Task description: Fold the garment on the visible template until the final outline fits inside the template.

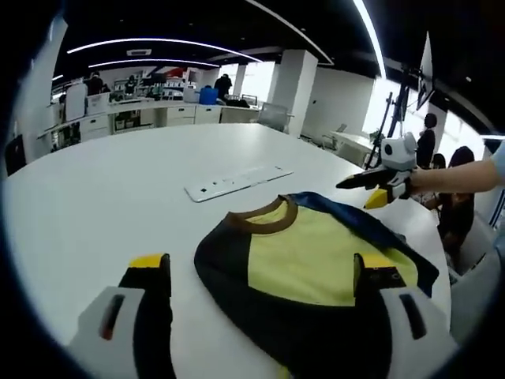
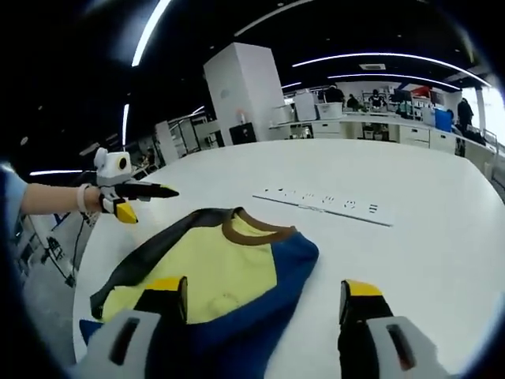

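The garment [image 1: 316,264], a yellow top with a brown collar, dark sleeves and blue panels, lies partly folded on the white table [image 1: 102,197], near the table's edge on the person's side; in the right gripper view the same garment [image 2: 213,276] shows its yellow front facing up, a blue flap to one side and a dark sleeve to the other, the collar pointing toward the middle of the table; just beyond the collar, apart from the garment, lies a long white strip [image 1: 237,182] with small dark marks, flat on the table, seen again as the strip [image 2: 327,204] in the right gripper view; no template outline can be made out under the garment. The left gripper [image 1: 260,272] hangs above the garment's near hem with its jaws wide apart, one yellow-tipped jaw over bare table beside the garment and the other over the yellow front; it grasps nothing. The right gripper [image 2: 264,300] likewise stands with jaws spread wide above the garment's edge, one jaw over the yellow cloth and the other over bare table, holding nothing. Beyond the garment, the room has desks, white columns and people standing far behind the table.
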A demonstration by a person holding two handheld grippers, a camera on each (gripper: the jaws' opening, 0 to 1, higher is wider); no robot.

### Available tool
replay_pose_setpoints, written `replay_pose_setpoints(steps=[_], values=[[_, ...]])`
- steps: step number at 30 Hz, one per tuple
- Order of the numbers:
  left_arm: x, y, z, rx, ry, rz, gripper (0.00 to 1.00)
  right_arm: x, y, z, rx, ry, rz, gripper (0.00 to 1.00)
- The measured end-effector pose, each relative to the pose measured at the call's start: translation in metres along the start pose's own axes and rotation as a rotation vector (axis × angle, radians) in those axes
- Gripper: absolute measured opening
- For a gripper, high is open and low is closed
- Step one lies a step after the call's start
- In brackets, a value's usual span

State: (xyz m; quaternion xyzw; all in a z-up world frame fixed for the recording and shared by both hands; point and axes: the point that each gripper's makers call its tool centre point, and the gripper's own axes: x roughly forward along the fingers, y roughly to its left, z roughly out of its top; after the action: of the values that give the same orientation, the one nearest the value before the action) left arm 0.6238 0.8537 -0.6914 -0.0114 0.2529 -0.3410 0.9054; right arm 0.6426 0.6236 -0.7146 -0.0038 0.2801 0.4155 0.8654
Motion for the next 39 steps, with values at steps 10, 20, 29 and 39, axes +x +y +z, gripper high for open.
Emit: replay_pose_setpoints(steps=[10,20,29,39], values=[[-0.034,-0.015,-0.014,-0.018,-0.002,0.015,0.92,-0.040,0.009,-0.018,0.020,-0.004,-0.029,0.77],[-0.073,-0.030,-0.028,-0.031,-0.016,0.041,0.91,-0.067,0.020,-0.030,0.043,-0.018,-0.051,0.76],[-0.103,-0.048,-0.036,-0.039,-0.037,0.038,0.92,-0.091,0.035,-0.031,0.055,-0.050,-0.033,0.82],[-0.131,-0.061,-0.040,-0.064,-0.084,0.043,0.98,-0.108,0.058,-0.041,0.073,-0.069,0.006,0.91]])
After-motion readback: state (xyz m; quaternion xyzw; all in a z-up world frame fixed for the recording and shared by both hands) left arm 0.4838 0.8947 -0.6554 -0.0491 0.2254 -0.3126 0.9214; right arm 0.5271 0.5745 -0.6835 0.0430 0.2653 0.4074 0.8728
